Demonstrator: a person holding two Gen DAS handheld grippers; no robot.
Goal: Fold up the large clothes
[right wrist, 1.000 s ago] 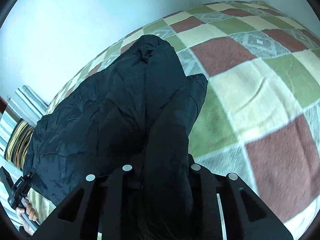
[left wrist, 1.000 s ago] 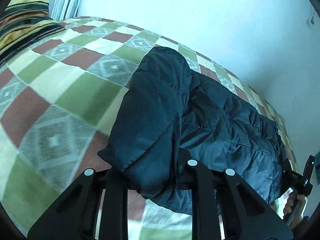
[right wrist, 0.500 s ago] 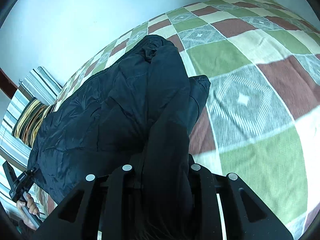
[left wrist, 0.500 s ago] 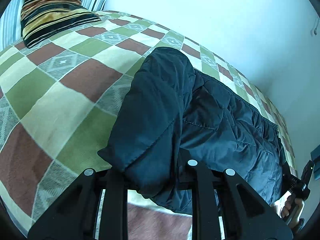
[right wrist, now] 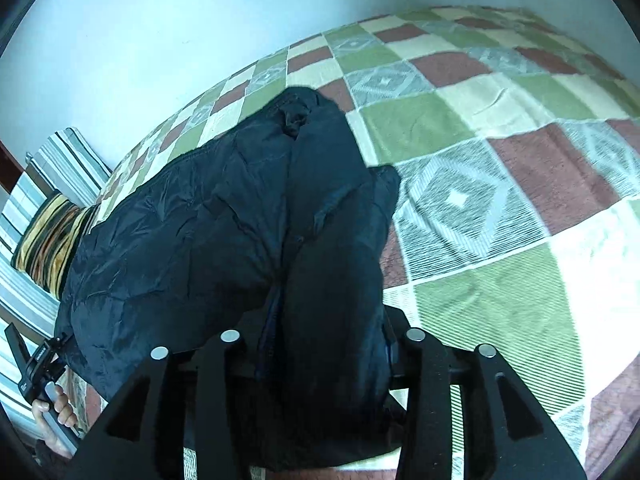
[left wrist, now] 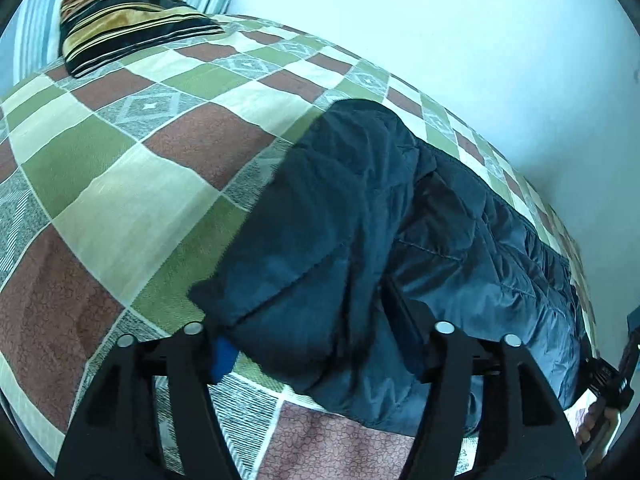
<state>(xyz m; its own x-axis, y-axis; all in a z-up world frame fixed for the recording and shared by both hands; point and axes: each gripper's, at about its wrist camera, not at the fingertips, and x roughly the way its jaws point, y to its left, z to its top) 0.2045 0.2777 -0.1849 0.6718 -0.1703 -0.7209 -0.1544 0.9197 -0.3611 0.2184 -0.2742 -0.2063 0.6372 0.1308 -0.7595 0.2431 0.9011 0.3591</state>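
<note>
Checkered bed (left wrist: 120,208), 1 dark jacket (left wrist: 420,240), 2 grippers (left wrist: 316,344) (right wrist: 320,344), 1 striped pillow (left wrist: 120,12)

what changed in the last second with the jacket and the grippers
Both grippers opened: the left gripper and right gripper now have their fingers spread wide, where a second ago they were closer together on the jacket. Both views also shifted, showing more of the bedspread. The jacket kept its place and shape, still draped between both sets of fingers.

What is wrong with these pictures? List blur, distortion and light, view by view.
Left wrist: fisheye bows the checked bedspread into a dome; the jacket looks motion-smeared, dark corners. Right wrist: sharper, same bowing; bedspread glares pale at right, jacket folds nearly black.
</note>
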